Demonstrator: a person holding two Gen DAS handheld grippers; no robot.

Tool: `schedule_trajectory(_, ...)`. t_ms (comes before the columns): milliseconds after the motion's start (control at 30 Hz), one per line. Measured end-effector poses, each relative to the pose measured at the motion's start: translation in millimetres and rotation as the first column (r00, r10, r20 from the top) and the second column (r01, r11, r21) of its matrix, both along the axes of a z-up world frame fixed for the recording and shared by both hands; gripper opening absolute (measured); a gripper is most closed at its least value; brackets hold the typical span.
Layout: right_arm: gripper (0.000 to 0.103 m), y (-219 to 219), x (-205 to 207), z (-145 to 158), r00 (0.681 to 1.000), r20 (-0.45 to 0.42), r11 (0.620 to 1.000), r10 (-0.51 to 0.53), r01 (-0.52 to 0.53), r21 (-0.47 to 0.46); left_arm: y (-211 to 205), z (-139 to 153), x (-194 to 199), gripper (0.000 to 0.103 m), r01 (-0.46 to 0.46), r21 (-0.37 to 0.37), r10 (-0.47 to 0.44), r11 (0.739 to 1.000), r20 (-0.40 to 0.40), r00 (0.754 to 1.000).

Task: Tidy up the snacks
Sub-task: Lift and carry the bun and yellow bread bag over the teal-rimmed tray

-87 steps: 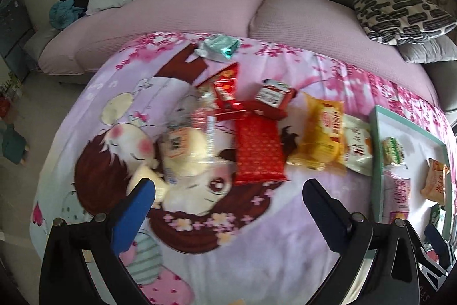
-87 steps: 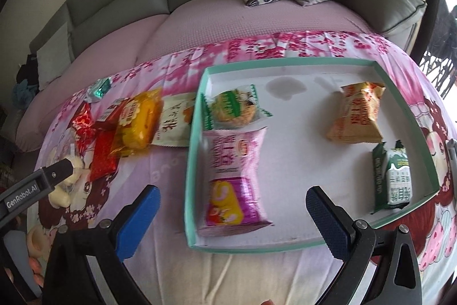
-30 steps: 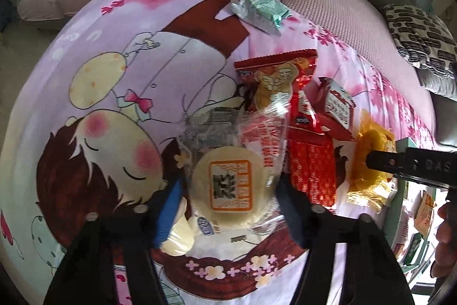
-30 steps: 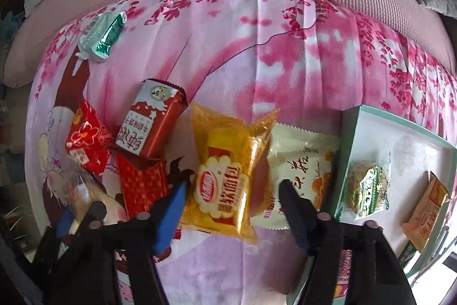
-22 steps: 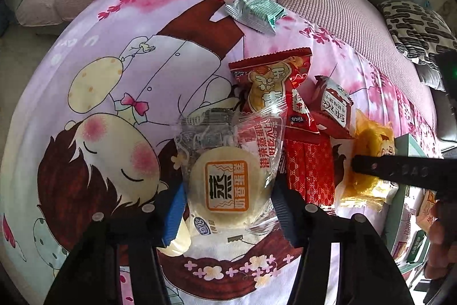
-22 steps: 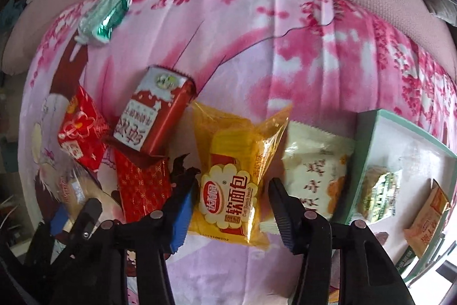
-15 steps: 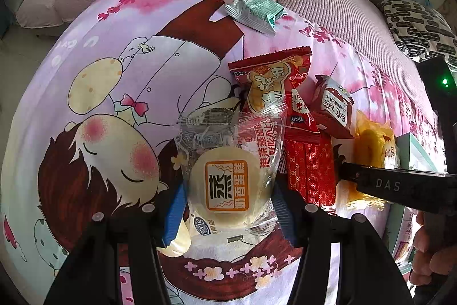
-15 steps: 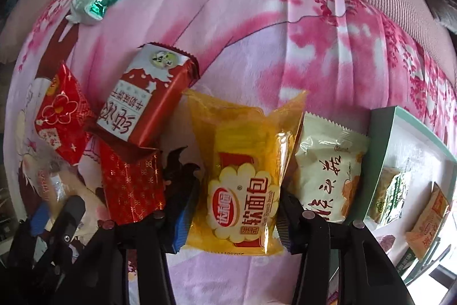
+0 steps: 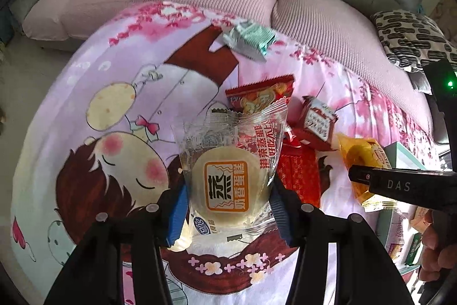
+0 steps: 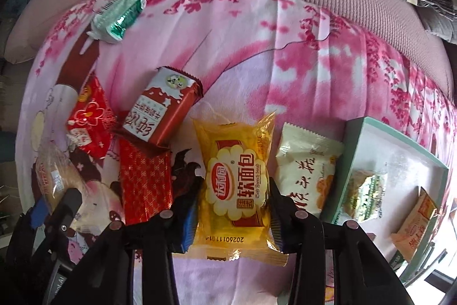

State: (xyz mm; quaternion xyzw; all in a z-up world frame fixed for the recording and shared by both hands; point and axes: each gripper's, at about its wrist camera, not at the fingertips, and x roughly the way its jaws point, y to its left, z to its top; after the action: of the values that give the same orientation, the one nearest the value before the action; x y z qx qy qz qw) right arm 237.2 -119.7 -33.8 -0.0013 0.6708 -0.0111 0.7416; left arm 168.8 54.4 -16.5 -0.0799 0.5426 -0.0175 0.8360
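Observation:
In the left wrist view, my left gripper [image 9: 228, 209] has a clear packet with a round steamed cake [image 9: 228, 162] between its blue pads. The jaws are closing and press on the packet's sides. In the right wrist view, my right gripper [image 10: 232, 222] points straight down. Its jaws are closing on a yellow soft-bread packet [image 10: 238, 176] and both pads touch its sides. The teal-rimmed white tray [image 10: 394, 156] lies to the right with several snacks in it.
On the pink cartoon blanket lie a green foil packet [image 10: 117, 16], a red flower packet [image 10: 91, 116], a maroon-and-white packet [image 10: 160, 116], a red patterned packet [image 10: 145, 182] and a cream packet [image 10: 308, 170]. A person's hand [image 9: 437, 247] shows at right. A sofa stands behind.
Both grippers came down from open and closed in, the left around the cake packet and the right around the yellow bread packet. The left one has risen a little with its packet.

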Motion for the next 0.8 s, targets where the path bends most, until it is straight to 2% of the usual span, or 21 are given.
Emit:
schedule_trajectory(300,0.044,-31,-28,31,1.0,0.017,1.0,-0.009,0.009,0.005,-21,19,-8,0.054,0.043,0.012,-0.043,0.999,0.05,0.998)
schedule_trajectory(500,0.044,-59,-48,47,0.998,0.036,0.999,-0.044,0.044,0.015,-56,28,-19,0.054,0.111,0.011,-0.111,0.994,0.064,0.992)
schedule_trajectory(667,0.044,-97,-70,64,0.993,0.058,0.994,-0.106,0.105,0.015,-98,38,-31,0.054,0.197,0.015,-0.198,0.98,0.081,0.977)
schedule_trajectory(800,0.044,-134,-83,65,0.985,0.069,0.988,-0.156,0.157,-0.009,-137,48,-40,0.054,0.283,0.015,-0.283,0.959,0.102,0.954)
